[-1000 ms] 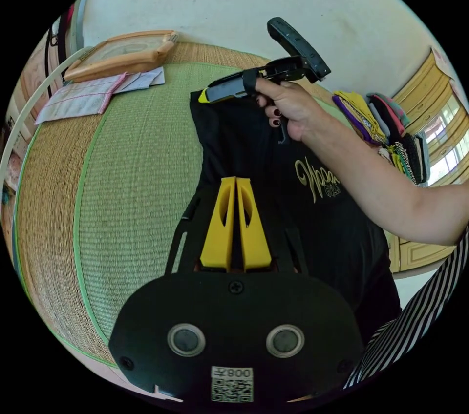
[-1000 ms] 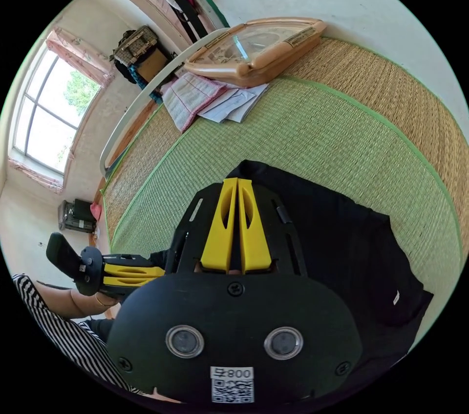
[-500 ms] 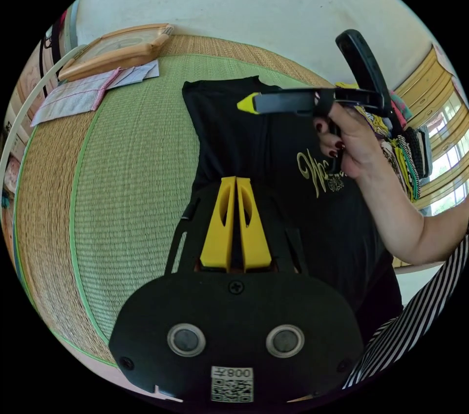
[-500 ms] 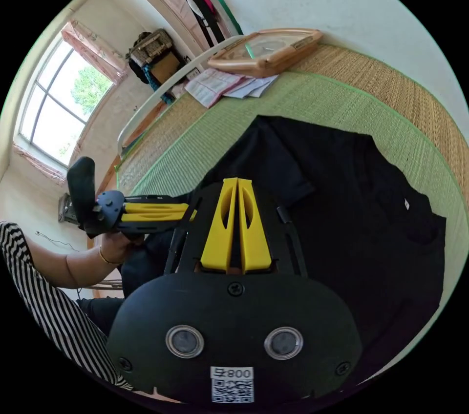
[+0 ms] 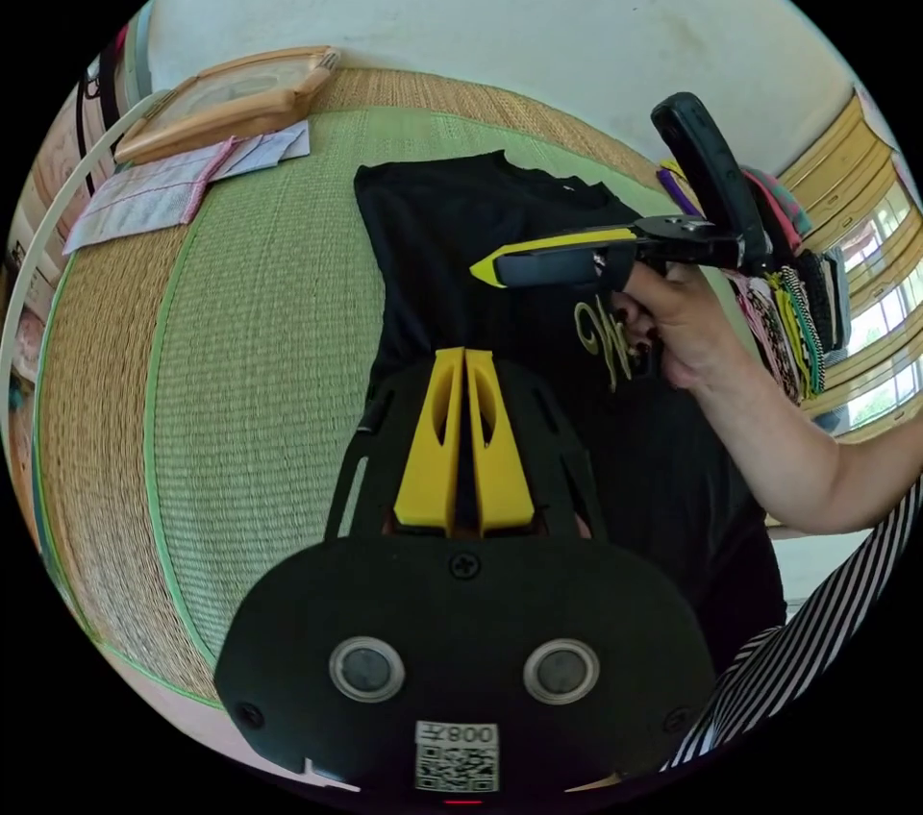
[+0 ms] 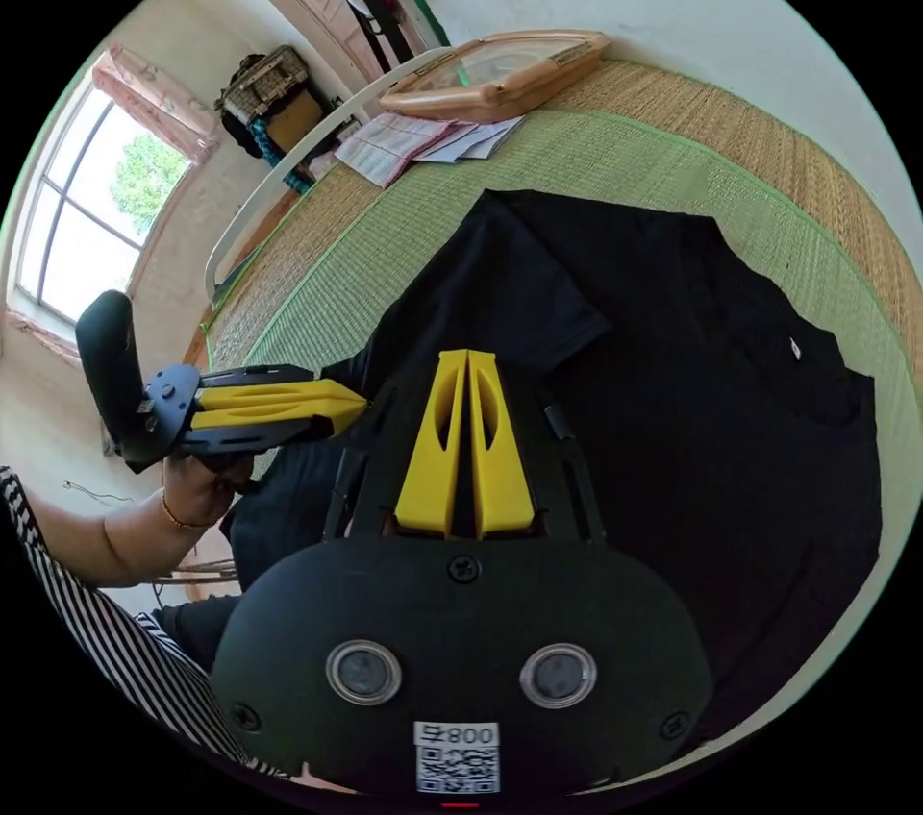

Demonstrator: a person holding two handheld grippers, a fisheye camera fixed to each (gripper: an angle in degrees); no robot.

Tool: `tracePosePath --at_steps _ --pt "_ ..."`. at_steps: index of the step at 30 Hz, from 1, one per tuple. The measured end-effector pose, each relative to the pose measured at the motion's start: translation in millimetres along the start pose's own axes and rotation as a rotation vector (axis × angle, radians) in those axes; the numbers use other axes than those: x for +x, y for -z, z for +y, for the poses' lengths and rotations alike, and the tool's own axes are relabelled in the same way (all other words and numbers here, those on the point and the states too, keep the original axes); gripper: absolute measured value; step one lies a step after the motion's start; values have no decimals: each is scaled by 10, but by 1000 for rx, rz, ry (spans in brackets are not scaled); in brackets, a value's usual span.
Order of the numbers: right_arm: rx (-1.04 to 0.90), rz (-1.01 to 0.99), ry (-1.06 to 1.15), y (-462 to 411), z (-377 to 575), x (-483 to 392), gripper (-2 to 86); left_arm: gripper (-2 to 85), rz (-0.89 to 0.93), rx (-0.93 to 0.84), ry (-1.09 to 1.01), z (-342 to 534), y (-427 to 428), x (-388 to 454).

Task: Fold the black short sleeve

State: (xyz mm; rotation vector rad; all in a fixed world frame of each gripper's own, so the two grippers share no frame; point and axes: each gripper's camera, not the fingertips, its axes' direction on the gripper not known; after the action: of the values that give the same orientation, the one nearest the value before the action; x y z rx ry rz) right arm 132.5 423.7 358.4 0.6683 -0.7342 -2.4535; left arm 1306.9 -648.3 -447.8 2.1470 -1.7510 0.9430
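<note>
The black short-sleeve shirt (image 5: 452,219) lies spread flat on the green straw mat (image 5: 260,325), gold lettering (image 5: 601,334) on its chest. In the left gripper view my left gripper (image 5: 465,356) hovers over the shirt's lower left side, jaws together and nothing between them. A hand holds the right gripper (image 5: 486,270) above the chest, its jaws together too. In the right gripper view the shirt (image 6: 673,325) shows a sleeve and a collar label. My right gripper (image 6: 466,356) is shut over the sleeve area. At the left the left gripper (image 6: 361,402) hangs over the shirt's edge.
A wooden-framed case (image 5: 231,89) and some papers (image 5: 163,185) lie at the mat's far corner beside a white rail (image 6: 308,152). A pile of folded clothes (image 5: 788,277) sits past the shirt, near yellow cabinets. A striped sleeve (image 5: 817,642) is close by.
The right gripper has come away from the shirt's far shoulder and drawn back over the chest. More of the shirt now lies spread flat. The left gripper has hardly moved.
</note>
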Motion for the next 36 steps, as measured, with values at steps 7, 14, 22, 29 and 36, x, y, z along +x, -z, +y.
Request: tracePosePath --at_steps 7,14,22,29,36 --pt "18 -91 -134 143 281 247 1 1 9 -43 14 137 -124 29" --pt "110 -15 -222 977 1368 413 1 1 53 -38 38 462 -78 27" --pt "82 46 -489 1815 3176 649 1 1 163 -99 125 1093 -87 -8" --pt "58 -20 -570 2114 4107 450 1 1 254 -144 180 1675 -83 114" --pt "86 -71 -631 2396 4967 295 1 2 273 -174 234 2253 -127 135"
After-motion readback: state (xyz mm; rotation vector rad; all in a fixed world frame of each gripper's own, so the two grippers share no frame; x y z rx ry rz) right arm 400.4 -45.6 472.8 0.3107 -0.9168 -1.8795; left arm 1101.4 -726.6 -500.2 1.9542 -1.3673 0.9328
